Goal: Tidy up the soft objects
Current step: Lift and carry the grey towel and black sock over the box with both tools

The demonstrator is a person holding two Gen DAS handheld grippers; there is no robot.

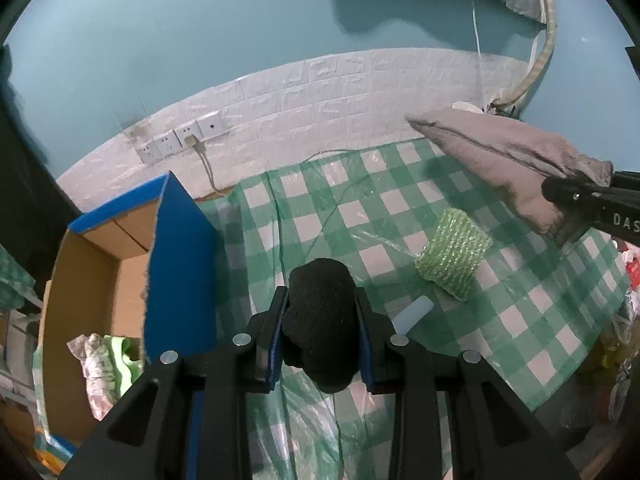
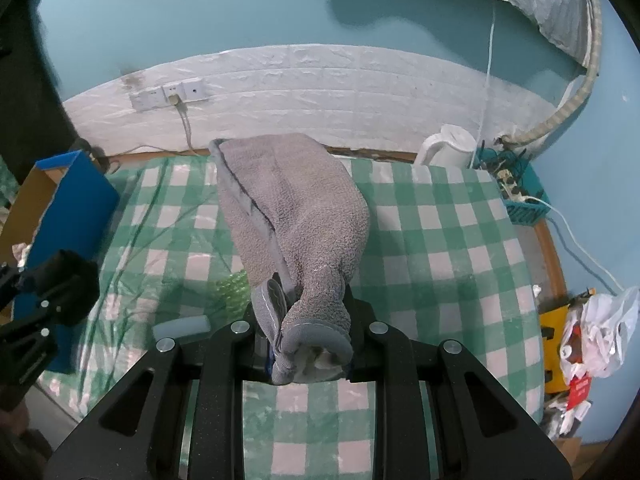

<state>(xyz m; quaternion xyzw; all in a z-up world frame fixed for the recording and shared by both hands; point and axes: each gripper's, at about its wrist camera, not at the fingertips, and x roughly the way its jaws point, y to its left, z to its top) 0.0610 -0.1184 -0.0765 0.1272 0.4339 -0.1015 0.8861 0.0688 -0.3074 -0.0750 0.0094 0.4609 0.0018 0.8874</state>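
Observation:
My left gripper (image 1: pixel 320 300) is shut on a black foam sponge (image 1: pixel 320 320) and holds it above the green checked tablecloth (image 1: pixel 520 320), just right of an open blue cardboard box (image 1: pixel 180 260). My right gripper (image 2: pixel 304 312) is shut on a grey towel (image 2: pixel 292 208), bunched at one end and held above the table; the towel also shows in the left wrist view (image 1: pixel 500 160). A roll of green bubble wrap (image 1: pixel 454 258) and a small white foam piece (image 1: pixel 412 314) lie on the cloth. The left gripper (image 2: pixel 52 284) shows at the left of the right wrist view.
The box holds crumpled white and green soft items (image 1: pixel 104 356). A white kettle (image 2: pixel 448 148) and a blue basket (image 2: pixel 520 196) with a power strip stand at the table's far right. Plastic bags (image 2: pixel 592 332) hang off the right edge. Wall sockets (image 1: pixel 180 140) sit behind.

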